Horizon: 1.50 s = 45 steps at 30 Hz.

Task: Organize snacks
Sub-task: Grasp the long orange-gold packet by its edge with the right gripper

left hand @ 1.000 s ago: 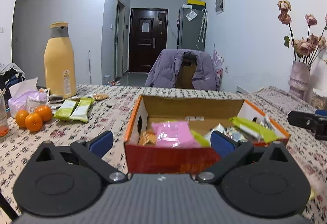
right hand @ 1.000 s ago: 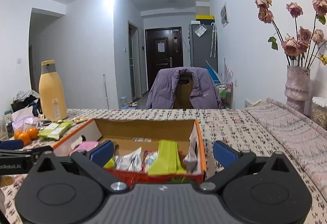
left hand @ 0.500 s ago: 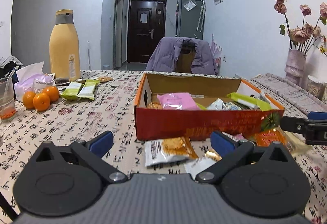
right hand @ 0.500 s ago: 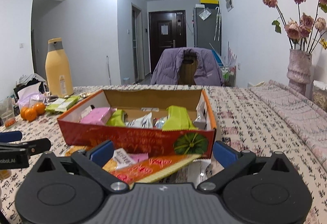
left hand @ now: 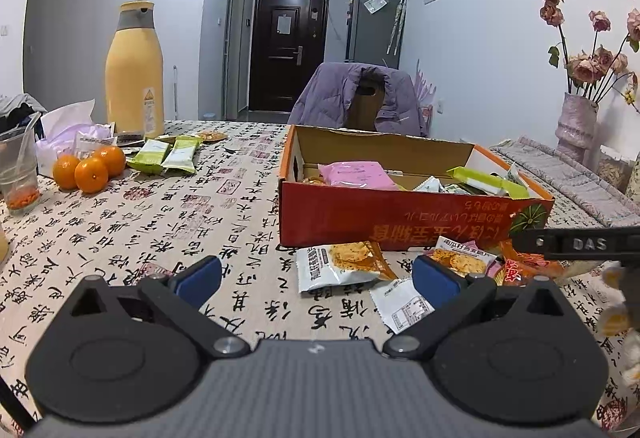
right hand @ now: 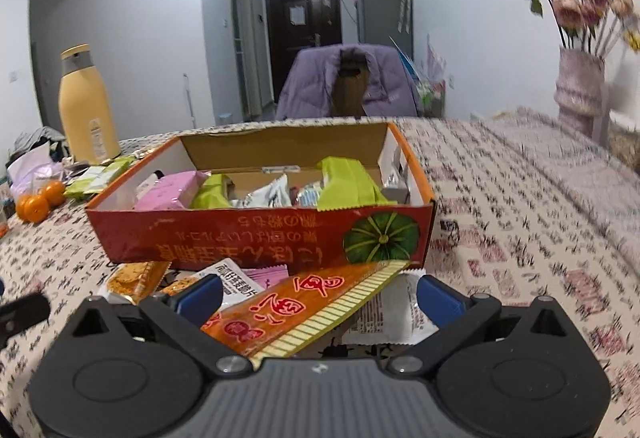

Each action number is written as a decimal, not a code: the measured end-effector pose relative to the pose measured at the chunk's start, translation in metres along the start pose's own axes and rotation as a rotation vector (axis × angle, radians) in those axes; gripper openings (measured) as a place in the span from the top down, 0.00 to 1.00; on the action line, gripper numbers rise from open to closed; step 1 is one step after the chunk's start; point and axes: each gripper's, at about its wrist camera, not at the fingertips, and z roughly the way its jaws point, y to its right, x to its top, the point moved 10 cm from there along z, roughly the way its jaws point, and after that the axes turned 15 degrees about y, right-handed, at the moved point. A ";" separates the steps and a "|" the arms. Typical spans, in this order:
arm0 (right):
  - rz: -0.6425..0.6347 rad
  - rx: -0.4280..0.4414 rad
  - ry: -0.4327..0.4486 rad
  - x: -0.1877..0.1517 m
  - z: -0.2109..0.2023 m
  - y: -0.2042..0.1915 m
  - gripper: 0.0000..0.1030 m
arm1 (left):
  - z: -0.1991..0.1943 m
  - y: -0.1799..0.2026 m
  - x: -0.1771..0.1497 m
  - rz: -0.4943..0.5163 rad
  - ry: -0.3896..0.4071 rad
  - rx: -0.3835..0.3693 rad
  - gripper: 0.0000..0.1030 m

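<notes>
A red cardboard box (left hand: 400, 222) (right hand: 248, 234) holds several snack packets, among them a pink one (left hand: 356, 174) and green ones (right hand: 348, 186). Loose packets lie on the table in front of it: a white-and-orange cracker packet (left hand: 340, 266), a small white packet (left hand: 404, 304), and a long orange packet (right hand: 308, 310). My left gripper (left hand: 316, 278) is open and empty, above the table before the cracker packet. My right gripper (right hand: 320, 296) is open with the long orange packet lying between its fingers, not clamped. The right gripper's body shows at the right edge of the left wrist view (left hand: 580, 244).
Two green packets (left hand: 168, 156) lie at the back left beside three oranges (left hand: 90, 168), a tall yellow bottle (left hand: 134, 70), tissues and a plastic cup (left hand: 18, 174). A vase of dried roses (right hand: 580, 94) stands at the back right. A chair with a purple jacket (left hand: 360, 98) is behind the table.
Both grippers have risen and pulled back from the box, so the loose packets in front of it have come into view. The right gripper now hovers over the long orange packet.
</notes>
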 end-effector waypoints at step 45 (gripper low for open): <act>-0.018 0.147 0.017 -0.024 -0.040 -0.011 0.81 | -0.017 0.000 -0.010 -0.005 -0.026 0.003 0.00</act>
